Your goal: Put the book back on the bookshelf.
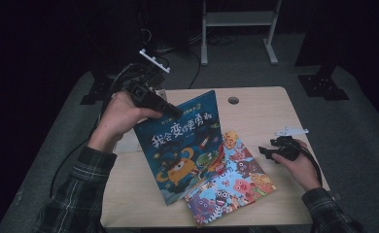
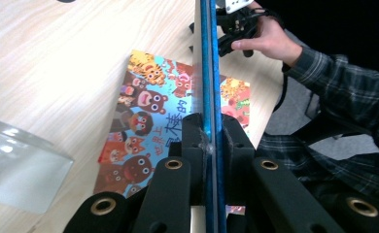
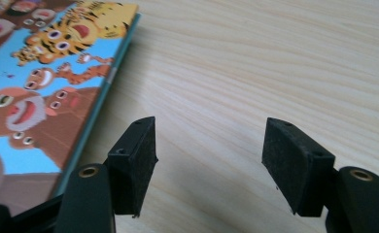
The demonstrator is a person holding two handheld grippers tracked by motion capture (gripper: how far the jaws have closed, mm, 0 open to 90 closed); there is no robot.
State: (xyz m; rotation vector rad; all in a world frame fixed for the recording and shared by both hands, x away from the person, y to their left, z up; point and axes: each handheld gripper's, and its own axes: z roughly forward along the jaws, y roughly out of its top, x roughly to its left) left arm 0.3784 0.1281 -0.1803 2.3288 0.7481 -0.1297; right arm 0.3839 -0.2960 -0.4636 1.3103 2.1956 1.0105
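The left tool [image 2: 208, 145] is clamped on the top edge of a blue picture book [image 1: 180, 141], holding it tilted up above the wooden table [image 1: 260, 104]. A second animal book [image 1: 231, 179] lies flat beneath. The right tool [image 3: 209, 160] hovers gaping, empty, just beside that book.

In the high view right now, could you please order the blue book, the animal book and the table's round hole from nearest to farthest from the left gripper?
1. Blue book: clamped in the left gripper, tilted up.
2. Round hole: to its right, toward the table's far edge.
3. Animal book: flat, toward the near edge.
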